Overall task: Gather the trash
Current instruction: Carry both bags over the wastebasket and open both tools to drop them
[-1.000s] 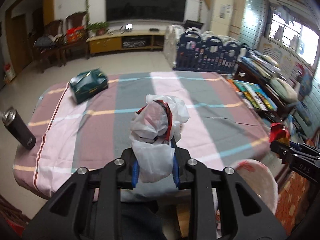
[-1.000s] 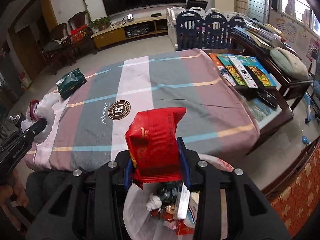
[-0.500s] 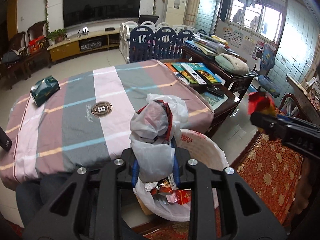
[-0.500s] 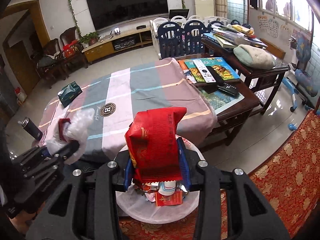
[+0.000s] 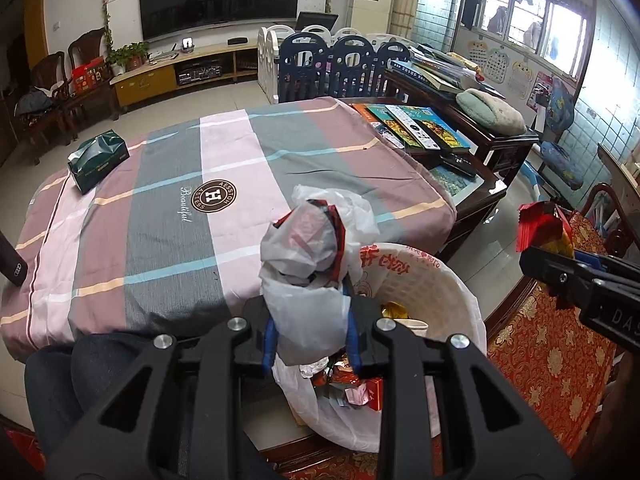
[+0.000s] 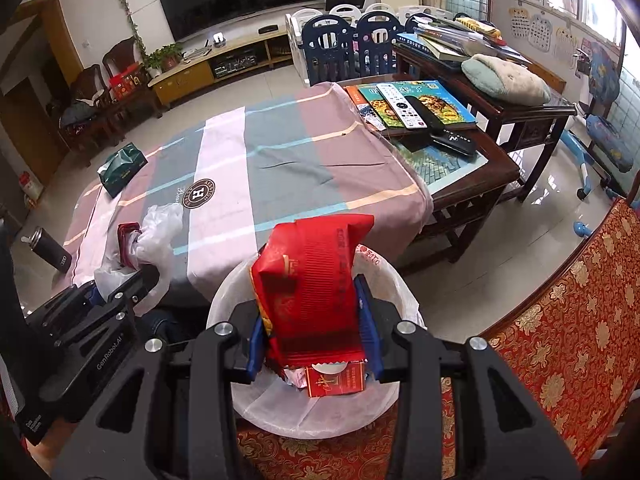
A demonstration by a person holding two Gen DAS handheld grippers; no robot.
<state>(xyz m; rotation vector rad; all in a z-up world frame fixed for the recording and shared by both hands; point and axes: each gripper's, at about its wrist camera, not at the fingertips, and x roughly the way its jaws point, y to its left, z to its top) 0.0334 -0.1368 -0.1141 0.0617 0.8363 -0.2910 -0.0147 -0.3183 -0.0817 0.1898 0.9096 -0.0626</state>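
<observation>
The left claw clamps a crumpled plastic bag; the right claw grips a red wrapper. Both hang above the lined bin beside the worktop, where a green tissue pack lies farther back.

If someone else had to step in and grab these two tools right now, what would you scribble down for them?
Left tool: clamped on a crumpled white plastic bag, held above the near edge of the bin.
Right tool: clamped on a red snack wrapper, held right over the bin.
The bin, lined with a white bag, stands on the floor beside the table and already holds some wrappers and a red box.
Left to do: let go of both pieces into the bin. A green tissue pack lies on the table.
</observation>
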